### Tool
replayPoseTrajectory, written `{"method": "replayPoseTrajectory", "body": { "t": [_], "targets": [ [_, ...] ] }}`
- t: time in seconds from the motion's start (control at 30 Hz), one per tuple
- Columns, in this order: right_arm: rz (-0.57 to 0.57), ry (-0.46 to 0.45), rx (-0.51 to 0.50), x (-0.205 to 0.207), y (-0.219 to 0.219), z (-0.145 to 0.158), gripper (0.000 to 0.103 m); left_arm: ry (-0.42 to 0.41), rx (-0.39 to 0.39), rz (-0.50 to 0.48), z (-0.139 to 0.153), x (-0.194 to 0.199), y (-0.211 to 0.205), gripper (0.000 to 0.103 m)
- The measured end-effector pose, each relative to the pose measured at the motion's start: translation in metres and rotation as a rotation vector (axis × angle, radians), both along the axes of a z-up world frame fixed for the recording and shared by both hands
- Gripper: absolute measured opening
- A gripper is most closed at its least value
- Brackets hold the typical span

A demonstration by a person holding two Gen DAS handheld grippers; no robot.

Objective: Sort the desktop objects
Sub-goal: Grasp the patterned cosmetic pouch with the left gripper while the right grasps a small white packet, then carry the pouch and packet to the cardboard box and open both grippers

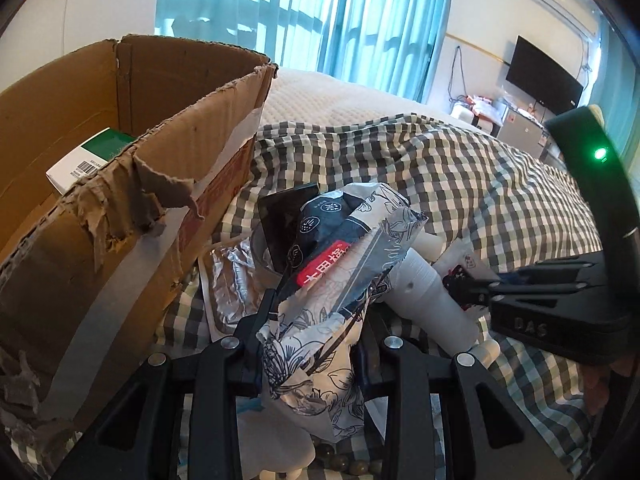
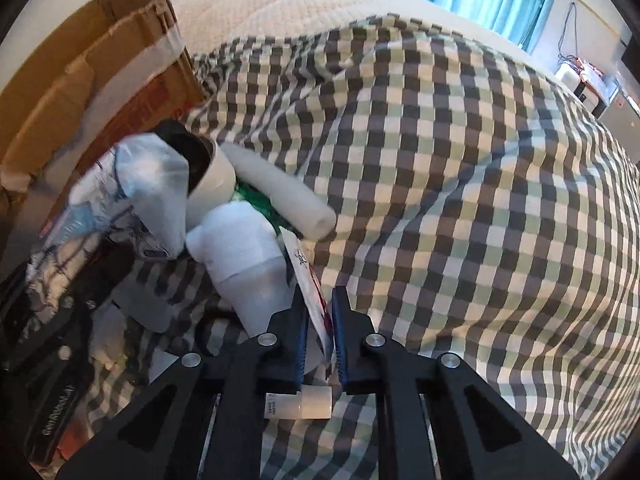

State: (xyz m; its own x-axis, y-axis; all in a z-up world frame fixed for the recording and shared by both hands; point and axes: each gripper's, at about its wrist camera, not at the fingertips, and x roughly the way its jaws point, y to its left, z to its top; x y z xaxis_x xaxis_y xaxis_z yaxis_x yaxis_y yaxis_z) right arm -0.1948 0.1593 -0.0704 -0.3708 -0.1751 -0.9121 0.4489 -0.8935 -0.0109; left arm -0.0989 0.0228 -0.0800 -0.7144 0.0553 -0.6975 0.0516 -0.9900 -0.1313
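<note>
A cardboard box stood at the left on a bed, with a small carton inside it. A checked cover spread across the bed to the right of the box. Just beside the box lay a heap: a printed packet rose between the left tool's fingers, a cup behind it, a bottle and a tube to its right. The right tool closed on a thin sachet beside the bottle. A curtained window stood behind the bed.

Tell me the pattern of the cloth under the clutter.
Grey, white and pale-green checked cloth, clearest in the right wrist view.
</note>
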Motion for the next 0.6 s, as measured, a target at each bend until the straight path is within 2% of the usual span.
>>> {"method": "replayPoseTrajectory", "body": {
  "t": [0.17, 0.3, 0.5, 0.6],
  "targets": [
    [-0.029, 0.063, -0.048, 0.014, 0.013, 0.024, 0.007, 0.03, 0.002, -0.026, 0.006, 0.012, 0.005, 0.032],
    [-0.046, 0.12, -0.086, 0.036, 0.024, 0.053, 0.007, 0.091, 0.025, -0.043, 0.024, 0.026, 0.009, 0.032],
    [-0.065, 0.207, -0.182, 0.077, 0.035, 0.101, 0.006, 0.154, 0.056, -0.038, 0.06, 0.049, 0.009, 0.032],
    [-0.057, 0.26, -0.216, 0.102, 0.03, 0.123, 0.006, 0.208, 0.078, -0.052, 0.088, 0.063, 0.005, 0.032]
  ]
}}
